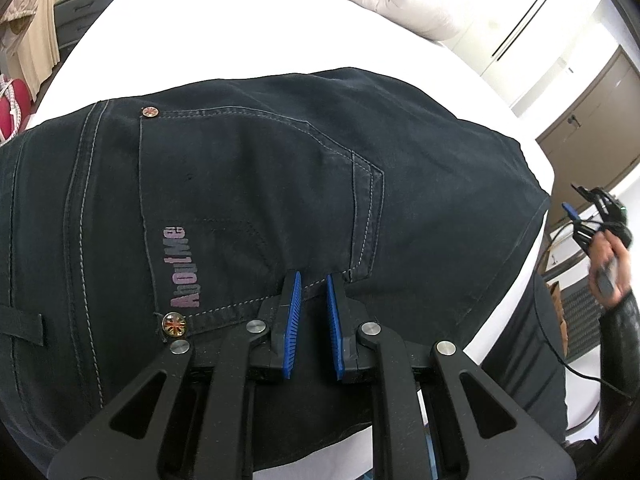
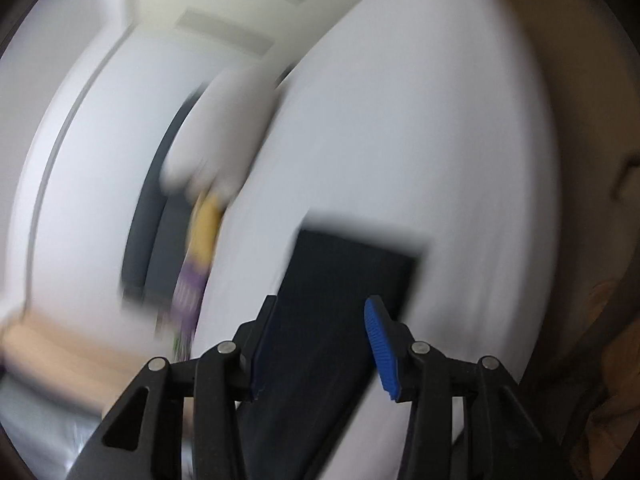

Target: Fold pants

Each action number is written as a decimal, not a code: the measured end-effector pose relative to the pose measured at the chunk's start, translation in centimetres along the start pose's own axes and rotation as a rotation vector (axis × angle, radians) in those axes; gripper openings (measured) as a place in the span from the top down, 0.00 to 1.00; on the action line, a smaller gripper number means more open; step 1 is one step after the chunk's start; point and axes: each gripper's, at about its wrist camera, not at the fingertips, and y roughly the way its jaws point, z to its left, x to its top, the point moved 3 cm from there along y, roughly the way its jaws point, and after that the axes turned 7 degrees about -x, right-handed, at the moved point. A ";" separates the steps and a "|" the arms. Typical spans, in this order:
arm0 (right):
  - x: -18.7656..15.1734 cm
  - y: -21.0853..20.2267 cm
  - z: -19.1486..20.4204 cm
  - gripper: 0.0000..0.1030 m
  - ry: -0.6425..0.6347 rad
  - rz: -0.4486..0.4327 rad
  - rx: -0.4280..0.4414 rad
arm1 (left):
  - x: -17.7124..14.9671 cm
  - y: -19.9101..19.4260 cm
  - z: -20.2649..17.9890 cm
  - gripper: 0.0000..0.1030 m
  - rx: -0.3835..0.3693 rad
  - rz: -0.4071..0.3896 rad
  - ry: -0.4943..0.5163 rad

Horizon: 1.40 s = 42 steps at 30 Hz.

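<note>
The dark denim pants are spread across the white bed's near edge, directly beneath the nearly closed, empty left gripper, while the right gripper is held spread, gripping nothing.

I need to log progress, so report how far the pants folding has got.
Done: the dark pants lie folded over on the white bed, back pocket up. In hand: the left tongs are nearly shut at the near edge by the pocket seam; whether they pinch cloth is unclear. The right tongs are open and hold nothing. Left: perhaps a final fold.
</note>
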 end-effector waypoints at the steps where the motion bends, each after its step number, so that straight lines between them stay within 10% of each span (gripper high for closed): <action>1: -2.3 0.1 1.8 0.53 -0.060 0.085 0.038 | -0.1 -0.1 0.1 0.88 -0.003 -0.003 -0.003; 5: -10.6 1.7 5.5 0.54 -0.106 0.348 0.183 | -0.5 -0.3 0.1 0.88 -0.007 -0.012 -0.003; 12: -20.5 6.1 7.9 0.54 -0.093 0.626 0.190 | -0.9 -1.1 0.6 0.88 -0.029 -0.024 -0.011; 25: -22.8 9.4 8.1 0.55 -0.023 0.696 0.162 | -1.1 -1.8 1.4 0.88 -0.033 -0.031 -0.018; 29: -23.4 10.6 8.2 0.94 -0.041 0.710 0.140 | -1.0 -1.8 1.2 0.88 -0.028 -0.027 -0.014; 42: -24.2 9.6 6.5 0.97 -0.080 0.690 0.131 | -0.9 -1.7 0.6 0.88 -0.023 -0.013 -0.001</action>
